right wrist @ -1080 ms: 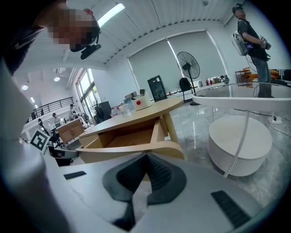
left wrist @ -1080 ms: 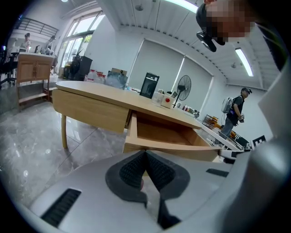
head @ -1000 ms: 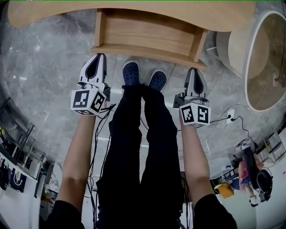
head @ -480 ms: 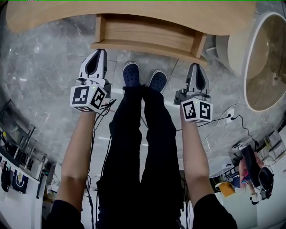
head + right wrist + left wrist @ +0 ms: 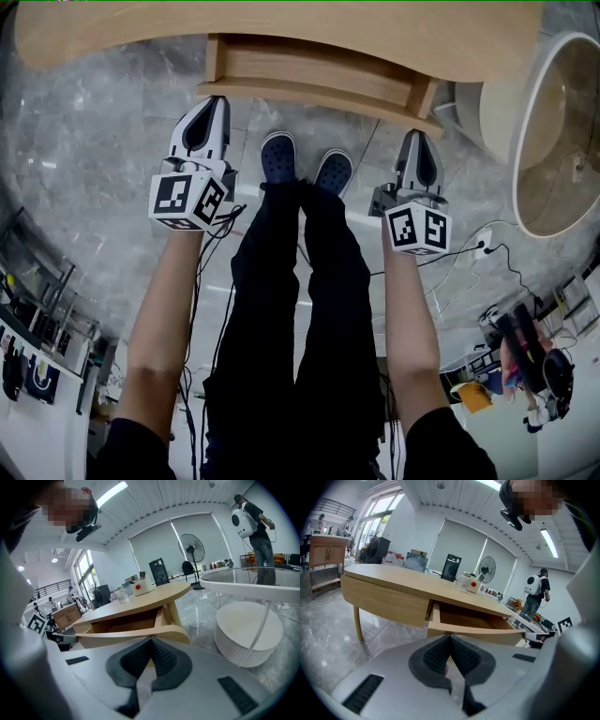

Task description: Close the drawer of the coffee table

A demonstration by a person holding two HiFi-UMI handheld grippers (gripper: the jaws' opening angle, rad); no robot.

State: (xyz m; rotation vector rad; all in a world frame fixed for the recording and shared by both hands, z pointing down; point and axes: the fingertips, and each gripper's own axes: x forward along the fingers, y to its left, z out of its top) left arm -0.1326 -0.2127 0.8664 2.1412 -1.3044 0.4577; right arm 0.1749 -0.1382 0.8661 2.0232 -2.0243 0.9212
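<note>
**Wooden drawer sitting part-open, both tongs lining up to push**

Grey left tongs (image 5: 450, 638) are showing ribbed pads meeting at the tip, closed, nothing between them. Right tongs (image 5: 151, 642) are reading the same: pads together, empty. Both are pointing forward at the drawer (image 5: 319, 67), one toward each end of its front board. In the head view the left tip is sitting right at the front edge and the right tip just short of it; contact is not resolving either way.

The drawer is sticking out from under the tan wooden surface (image 5: 281, 28), not yet shut, and the inside is looking empty in both gripper views. Step in hand, as a judgement: the approach is ending and the push is about to start. The next move is calling for both closed tips pressing on the front board together and driving straight in, keeping the force even so the drawer is not skewing on its runners.

Outward: the person's dark shoes (image 5: 277, 155) are standing on the grey marble floor (image 5: 94, 141) between the arms, with cables (image 5: 487, 246) trailing to the right. A round white side table (image 5: 555, 131) is standing just beside the surface's right end. On the surface, a white box with a red button (image 5: 140, 587) and some small items are sitting at the far side. A standing fan (image 5: 193, 545) and a person wearing a white backpack (image 5: 253, 522) are showing further back in the bright room.
</note>
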